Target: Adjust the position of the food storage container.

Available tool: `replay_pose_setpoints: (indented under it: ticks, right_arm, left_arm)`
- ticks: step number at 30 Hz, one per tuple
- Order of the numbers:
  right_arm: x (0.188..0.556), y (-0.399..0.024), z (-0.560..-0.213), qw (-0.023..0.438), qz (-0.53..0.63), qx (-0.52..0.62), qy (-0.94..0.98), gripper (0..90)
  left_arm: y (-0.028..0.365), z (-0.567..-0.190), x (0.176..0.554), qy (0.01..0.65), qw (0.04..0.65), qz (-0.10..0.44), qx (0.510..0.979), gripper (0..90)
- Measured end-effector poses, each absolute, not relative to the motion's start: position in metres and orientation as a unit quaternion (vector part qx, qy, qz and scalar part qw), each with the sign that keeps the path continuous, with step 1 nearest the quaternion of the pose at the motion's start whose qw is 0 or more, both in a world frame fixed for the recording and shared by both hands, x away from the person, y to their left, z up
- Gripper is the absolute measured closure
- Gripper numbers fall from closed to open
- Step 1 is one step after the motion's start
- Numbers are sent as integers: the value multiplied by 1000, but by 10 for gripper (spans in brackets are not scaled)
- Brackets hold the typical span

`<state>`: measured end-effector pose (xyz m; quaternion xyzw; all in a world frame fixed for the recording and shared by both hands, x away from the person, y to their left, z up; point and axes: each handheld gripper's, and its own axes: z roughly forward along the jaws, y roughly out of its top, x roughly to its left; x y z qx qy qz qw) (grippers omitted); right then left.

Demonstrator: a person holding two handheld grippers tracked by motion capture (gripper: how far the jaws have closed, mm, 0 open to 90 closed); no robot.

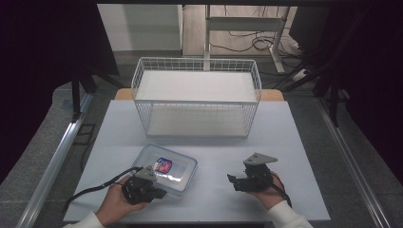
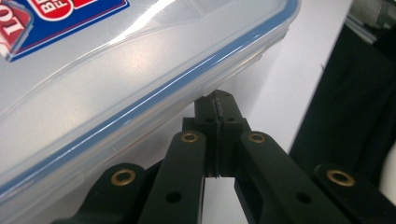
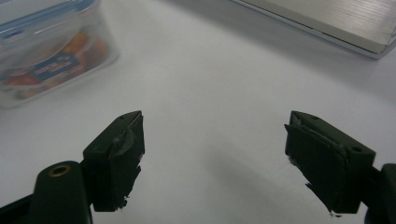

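A clear plastic box with a blue-rimmed lid and a red and blue label lies on the white table, left of centre near the front. My left gripper is at the box's front edge, pointing right; in the left gripper view its jaws are pressed together with nothing between them, and the tips sit just under the lid rim. My right gripper rests to the right of the box, pointing left toward it. Its jaws stand wide apart and empty, with the box farther off.
A white wire basket with two shelves stands at the back middle of the table. A pale board edge crosses the top right of the right gripper view. Metal rails run along both sides of the table.
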<state>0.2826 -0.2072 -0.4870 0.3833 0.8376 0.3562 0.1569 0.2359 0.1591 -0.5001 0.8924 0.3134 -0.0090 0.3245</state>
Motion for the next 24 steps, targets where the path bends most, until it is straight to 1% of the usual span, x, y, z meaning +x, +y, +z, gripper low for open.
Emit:
replay_pose_setpoints:
  ticks: [4, 6, 9, 12, 16, 17, 19, 21, 24]
  right_arm:
    - [282, -207, -487, 157, 357, 382, 838, 197]
    - [282, -207, -487, 157, 356, 381, 839, 197]
    - [283, -208, -488, 155, 355, 383, 839, 197]
    - [283, -208, -488, 155, 354, 383, 839, 197]
    - [283, -208, -487, 156, 354, 382, 839, 197]
    - [283, -208, -487, 156, 354, 383, 839, 197]
    - [282, -208, -487, 156, 354, 384, 838, 197]
    - [282, -208, -487, 156, 353, 384, 839, 197]
    - [282, -207, -487, 157, 354, 383, 839, 197]
  left_arm:
    - [149, -501, 243, 317, 325, 3, 891, 900]
    - [145, -503, 249, 326, 336, -11, 884, 900]
    - [144, -504, 255, 338, 342, -15, 877, 900]
    - [147, -502, 253, 334, 342, -10, 878, 900]
    - [154, -493, 247, 332, 358, -1, 872, 900]
    - [164, -481, 240, 331, 377, 9, 865, 900]
    - [174, -469, 237, 326, 390, 22, 861, 900]
    - [189, -458, 236, 335, 393, 44, 855, 900]
    - [215, -445, 241, 366, 401, 69, 837, 900]
